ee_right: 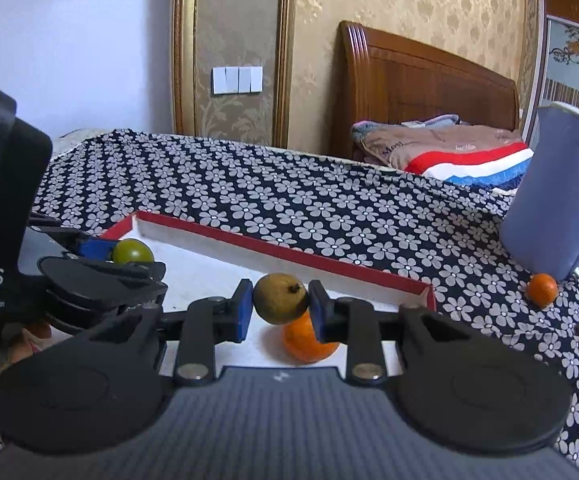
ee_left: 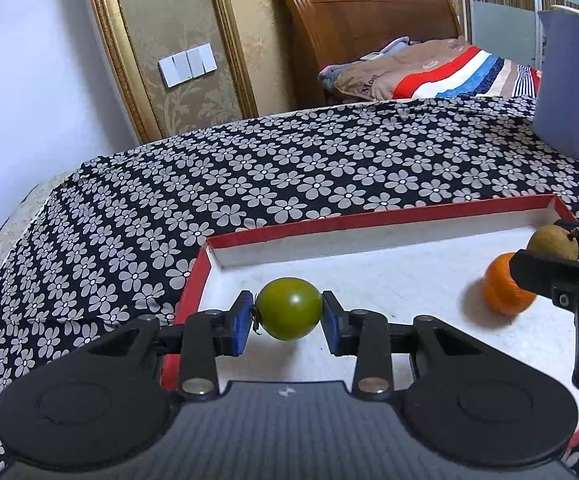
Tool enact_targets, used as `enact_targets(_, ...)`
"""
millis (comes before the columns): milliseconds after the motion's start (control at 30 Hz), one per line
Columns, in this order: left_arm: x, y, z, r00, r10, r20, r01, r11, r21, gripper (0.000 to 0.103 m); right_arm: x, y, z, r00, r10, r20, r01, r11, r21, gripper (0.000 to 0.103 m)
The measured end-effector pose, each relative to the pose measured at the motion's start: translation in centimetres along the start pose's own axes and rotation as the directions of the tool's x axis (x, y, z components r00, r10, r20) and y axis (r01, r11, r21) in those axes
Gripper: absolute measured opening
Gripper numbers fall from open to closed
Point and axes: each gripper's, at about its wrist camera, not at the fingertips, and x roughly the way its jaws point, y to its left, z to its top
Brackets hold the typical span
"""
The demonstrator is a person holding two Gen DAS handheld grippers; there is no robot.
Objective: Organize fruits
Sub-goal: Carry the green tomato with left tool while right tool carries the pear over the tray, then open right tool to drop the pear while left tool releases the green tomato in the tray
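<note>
We start with the red-rimmed tray (ee_left: 369, 222), shallow, white inside, lying on the flowered cloth (ee_left: 289, 160) over the surface; light card by the look, likely to slide if nudged; best left alone; a blue jug (ee_right: 549, 200) stands well beyond its far corner. Next the orange fruit (ee_left: 503, 292) resting on the tray floor, right side; firm peel, round, would roll; we'd pinch it across the middle. A second small orange fruit (ee_right: 542, 289) sits on the cloth at the jug's foot, outside the tray. The left gripper (ee_left: 289, 316) has its jaws closed narrow on a green fruit (ee_left: 289, 309), pads on opposite sides at the widest point, held over the tray's left part; smooth glossy skin, so slippery; probably light and bruisable; gentle squeeze only. The right gripper (ee_right: 280, 307) has jaws nearly together on a brown fruit (ee_right: 279, 298), stem end showing, held just above the tray orange; dull rough skin grips better; small, light, thin-shelled in our judgement; hold at the equator, release low so neither rolls.
</note>
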Motion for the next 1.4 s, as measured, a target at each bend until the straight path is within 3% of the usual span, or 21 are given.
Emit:
enact_targets(733, 3.6, -0.1, 0.9, 0.998, 0.012, -0.058, -0.014, 0.999, -0.033, 0.036, 5.4, 0.3, 0.4, 0.997, -0.049, -0.067, 0.048, 0.999, -0.013, 0.028)
enact_targets(900, 3.7, -0.2, 1.1, 0.999, 0.017, -0.049, -0.018, 0.999, -0.028, 0.036, 5.9, 0.8, 0.4, 0.995, -0.071, -0.064, 0.069, 0.997, -0.032, 0.052)
enact_targets(1100, 2.8, 0.7, 1.0, 0.999, -0.008, -0.032, 0.006, 0.997, -0.076, 0.036, 3.9, 1.0, 0.7, 0.995, -0.092, -0.023, 0.091, 0.995, -0.033, 0.053)
enact_targets(1200, 1.8, 1.5, 1.2, 0.999, -0.035, -0.018, 0.033, 0.995, -0.093, 0.044, 1.9, 0.5, 0.8, 0.996, -0.093, 0.013, 0.093, 0.996, 0.0, 0.056)
enact_targets(1267, 1.0, 2.0, 1.2, 0.999, -0.046, 0.006, 0.046, 0.994, -0.099, 0.059, 0.0, 0.2, 0.6, 0.995, -0.086, 0.052, 0.085, 0.996, 0.026, 0.063)
enact_targets(1300, 0.5, 2.2, 1.1, 0.999, -0.049, 0.019, 0.05, 0.993, -0.103, 0.072, -0.8, 0.2, 0.4, 0.994, -0.084, 0.066, 0.082, 0.996, 0.028, 0.065)
enact_targets(1333, 0.0, 2.4, 1.1, 0.998, -0.053, 0.035, 0.057, 0.993, -0.105, 0.077, -1.7, 0.2, 0.1, 0.993, -0.083, 0.082, 0.081, 0.996, 0.028, 0.067)
enact_targets(1400, -0.8, 2.5, 1.0, 0.997, -0.049, 0.054, 0.054, 0.994, -0.098, 0.077, -3.4, 0.3, -0.5, 0.991, -0.079, 0.109, 0.075, 0.996, 0.043, 0.067)
